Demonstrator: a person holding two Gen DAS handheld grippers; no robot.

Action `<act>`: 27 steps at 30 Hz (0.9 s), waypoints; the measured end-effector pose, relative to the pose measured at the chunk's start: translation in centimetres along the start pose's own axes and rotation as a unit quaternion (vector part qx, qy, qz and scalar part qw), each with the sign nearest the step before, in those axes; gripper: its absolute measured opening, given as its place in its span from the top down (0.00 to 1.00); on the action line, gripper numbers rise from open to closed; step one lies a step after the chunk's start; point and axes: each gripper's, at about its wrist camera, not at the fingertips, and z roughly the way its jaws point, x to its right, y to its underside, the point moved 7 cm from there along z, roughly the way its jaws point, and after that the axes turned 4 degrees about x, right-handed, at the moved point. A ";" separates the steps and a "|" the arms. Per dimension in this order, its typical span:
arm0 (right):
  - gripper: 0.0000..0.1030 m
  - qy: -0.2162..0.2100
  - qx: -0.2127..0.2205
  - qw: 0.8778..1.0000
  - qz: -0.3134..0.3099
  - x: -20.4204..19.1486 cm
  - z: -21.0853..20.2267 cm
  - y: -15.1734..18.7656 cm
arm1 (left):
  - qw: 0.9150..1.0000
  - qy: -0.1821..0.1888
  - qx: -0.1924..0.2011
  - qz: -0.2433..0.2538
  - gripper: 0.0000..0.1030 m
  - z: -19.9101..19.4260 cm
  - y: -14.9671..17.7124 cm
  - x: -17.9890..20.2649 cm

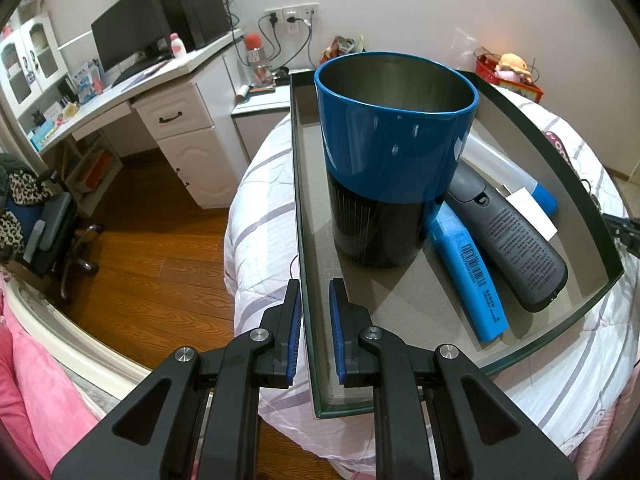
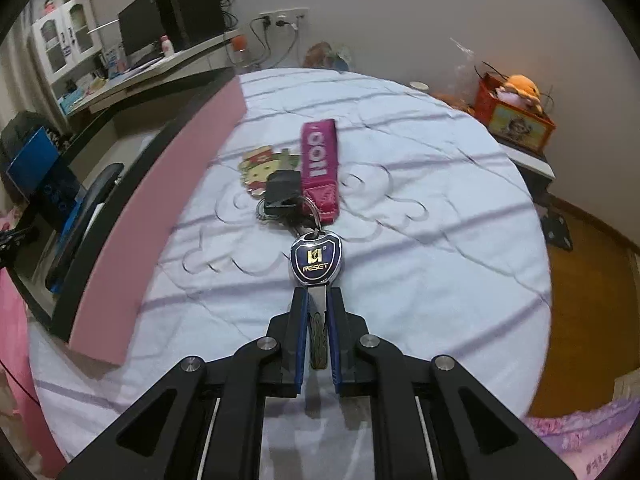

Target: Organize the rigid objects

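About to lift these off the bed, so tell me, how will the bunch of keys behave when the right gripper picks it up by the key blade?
The right gripper is shut on the key's blade, so that part should stay stiff. The pink strap and cartoon charm hang from rings and will likely dangle and swing. The thin metal blade might slip or pivot.

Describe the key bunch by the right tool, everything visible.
The key bunch lies on the white quilted bedspread. Its metal key has a blue, shield-shaped head reading RESET; the blade is clamped between the right tool pads. A split ring links a black fob, a pink strap and a cartoon charm, all lying flat.
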 end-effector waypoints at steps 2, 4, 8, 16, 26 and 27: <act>0.90 -0.005 0.002 1.000 0.005 0.1 -0.2 0.0 | 1.000 0.000 0.000 -0.001 0.88 0.1 0.0 0.0; 0.90 -0.003 0.005 1.000 0.000 -0.2 -0.4 -0.2 | 1.000 0.000 0.000 -0.001 0.88 0.1 0.0 -0.1; 0.88 -0.014 0.019 1.000 -0.010 -1.2 -0.6 -0.7 | 1.000 0.001 0.001 -0.002 0.88 -0.1 0.1 -0.3; 0.62 -0.003 0.035 0.999 -0.005 -1.1 -0.3 -1.4 | 1.000 0.006 0.000 -0.003 0.87 0.1 0.0 -0.2; 0.55 -0.003 0.039 0.999 -0.005 -0.8 0.4 -2.2 | 1.000 0.008 0.000 -0.003 0.87 0.2 0.0 -0.3; 0.55 -0.004 0.038 0.999 -0.005 -0.7 0.6 -2.2 | 1.000 0.007 0.000 -0.002 0.87 0.2 -0.1 -0.3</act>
